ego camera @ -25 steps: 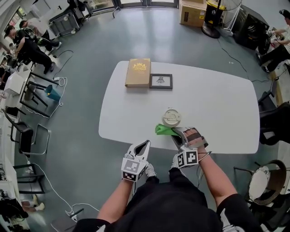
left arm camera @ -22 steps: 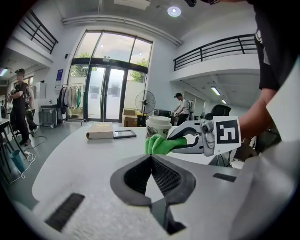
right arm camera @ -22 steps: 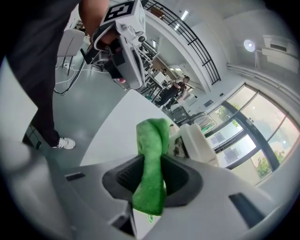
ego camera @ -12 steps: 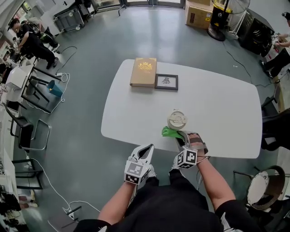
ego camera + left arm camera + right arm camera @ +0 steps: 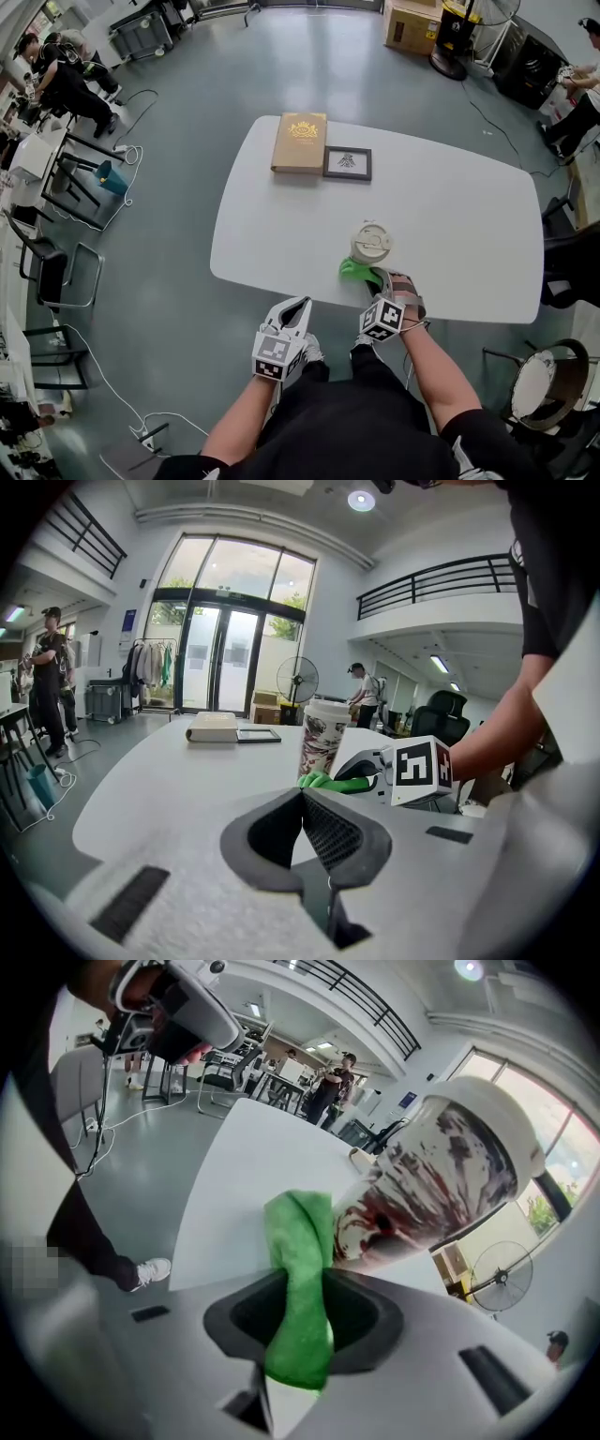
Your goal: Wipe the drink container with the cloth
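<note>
A paper drink cup (image 5: 369, 242) with a white lid and red-brown print stands upright on the white table (image 5: 450, 216) near its front edge. It also shows in the left gripper view as the cup (image 5: 322, 738) and close up in the right gripper view as the cup (image 5: 441, 1180). My right gripper (image 5: 380, 278) is shut on a green cloth (image 5: 356, 271), and the cloth (image 5: 300, 1283) rests against the cup's lower side. My left gripper (image 5: 298, 308) hangs off the table's front edge, shut and with nothing in it (image 5: 302, 794).
A tan book (image 5: 300, 142) and a small black picture frame (image 5: 347, 162) lie at the table's far side. Chairs (image 5: 56, 272) stand on the floor to the left. People and desks are at the room's far corners.
The right gripper with the cloth has moved a little closer to the cup's base. The head view has shifted slightly. The left gripper stays near the table edge.
</note>
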